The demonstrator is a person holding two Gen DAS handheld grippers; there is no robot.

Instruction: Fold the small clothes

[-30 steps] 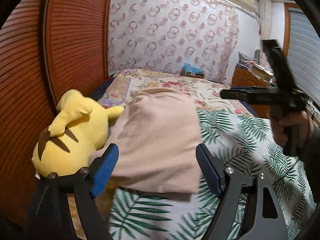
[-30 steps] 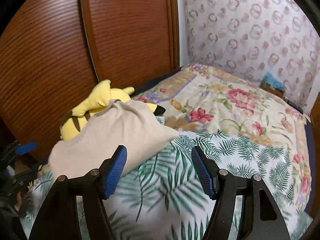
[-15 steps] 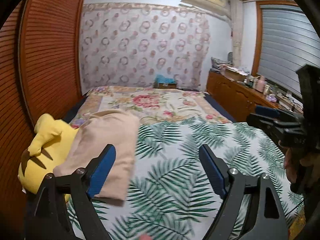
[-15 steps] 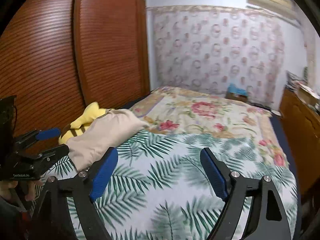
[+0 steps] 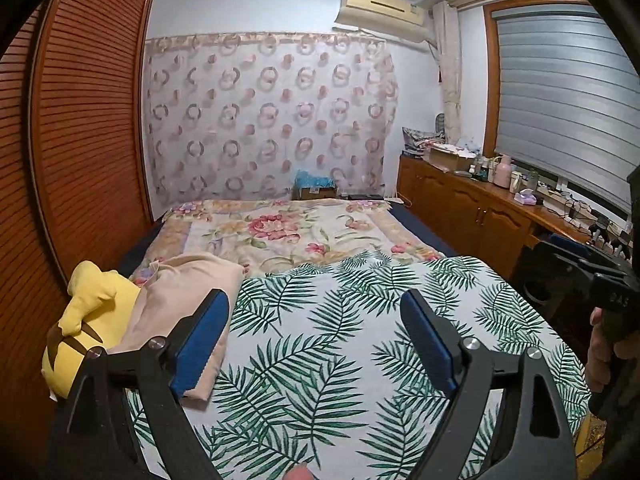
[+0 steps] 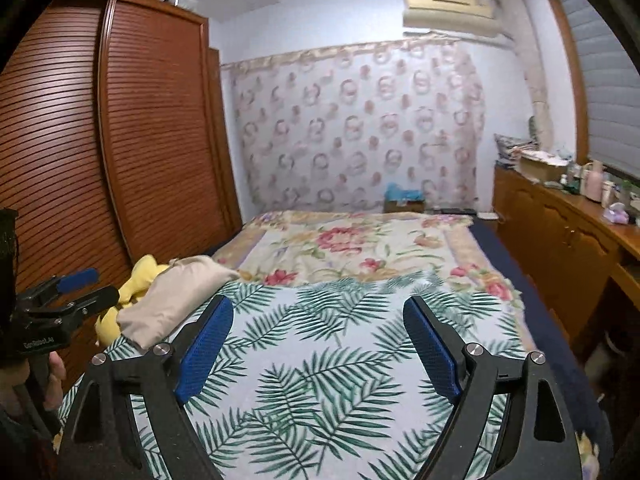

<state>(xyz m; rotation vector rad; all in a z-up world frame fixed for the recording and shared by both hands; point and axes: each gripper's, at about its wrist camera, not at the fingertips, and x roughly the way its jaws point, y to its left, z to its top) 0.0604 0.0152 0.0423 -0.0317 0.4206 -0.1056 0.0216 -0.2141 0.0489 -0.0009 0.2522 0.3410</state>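
A folded beige garment (image 5: 188, 300) lies at the left edge of the bed, leaning on a yellow plush toy (image 5: 86, 320); it also shows in the right wrist view (image 6: 176, 296). My left gripper (image 5: 316, 340) is open and empty, held above the palm-leaf sheet (image 5: 340, 320), with the garment just past its left finger. My right gripper (image 6: 318, 344) is open and empty over the same sheet (image 6: 320, 344). Each gripper shows at the edge of the other's view, the right one (image 5: 580, 268) and the left one (image 6: 68, 292).
A floral blanket (image 5: 280, 232) covers the far half of the bed. A slatted wooden wardrobe (image 5: 80, 140) stands along the left. A wooden cabinet (image 5: 480, 208) with bottles and boxes runs along the right under a shuttered window. A patterned curtain (image 5: 268, 120) hangs behind.
Both grippers have drawn back and turned right, away from the folded garment, which now sits at the left of both views. Both stay open.
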